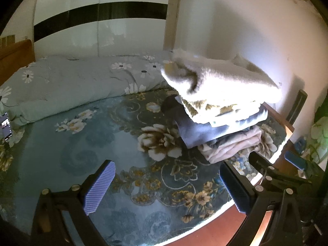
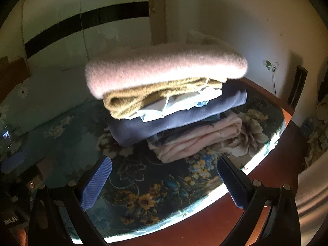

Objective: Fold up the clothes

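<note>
A stack of folded clothes (image 2: 172, 106) sits at the bed's right corner. A fluffy pale pink sweater (image 2: 164, 69) lies on top, over a mustard knit (image 2: 143, 98), a white piece, a blue-grey garment (image 2: 184, 116) and a light pink one (image 2: 201, 141). The stack also shows in the left wrist view (image 1: 221, 106). My left gripper (image 1: 167, 186) is open and empty above the floral sheet, left of the stack. My right gripper (image 2: 164, 182) is open and empty, just in front of the stack. The right gripper also shows in the left wrist view (image 1: 287, 168).
The bed carries a dark floral sheet (image 1: 127, 155) and a folded light-blue daisy quilt (image 1: 78, 82) at the back. A phone (image 1: 5, 126) lies at the left. The red-brown bed frame (image 2: 205, 221) runs along the near edge. A wardrobe and a wall stand behind.
</note>
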### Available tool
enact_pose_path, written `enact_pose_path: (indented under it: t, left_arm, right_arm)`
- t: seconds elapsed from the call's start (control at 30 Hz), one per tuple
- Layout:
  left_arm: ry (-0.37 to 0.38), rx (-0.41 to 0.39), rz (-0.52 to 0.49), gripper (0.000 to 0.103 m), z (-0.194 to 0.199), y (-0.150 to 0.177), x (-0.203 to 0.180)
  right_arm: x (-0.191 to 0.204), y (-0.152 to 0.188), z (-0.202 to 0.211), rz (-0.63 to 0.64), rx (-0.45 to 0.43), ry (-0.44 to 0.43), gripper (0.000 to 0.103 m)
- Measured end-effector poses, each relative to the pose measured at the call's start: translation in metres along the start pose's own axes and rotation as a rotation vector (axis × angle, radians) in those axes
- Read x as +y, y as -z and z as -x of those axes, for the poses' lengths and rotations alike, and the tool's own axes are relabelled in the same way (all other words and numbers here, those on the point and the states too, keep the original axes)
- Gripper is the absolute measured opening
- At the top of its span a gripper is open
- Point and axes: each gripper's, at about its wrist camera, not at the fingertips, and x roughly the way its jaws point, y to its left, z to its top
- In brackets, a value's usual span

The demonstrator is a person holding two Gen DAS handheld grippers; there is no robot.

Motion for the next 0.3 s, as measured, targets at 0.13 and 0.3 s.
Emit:
enact_pose_path:
  t: [0.13, 0.3]
  left_arm:
    - [-0.006, -0.027, 0.001, 0.103, 0.0059, -0.0012, -0.0008]
    - [-0.001, -0.018, 0.019, 0.103, 0.0053, -0.0006, 0.0033]
  right_arm:
    - [0.0063, -0.0055, 0.0038, 0.013, -0.007, -0.011, 0.103]
    - [0.0097, -0.0061, 0.0047, 0.016, -0.001, -0.015, 0.103]
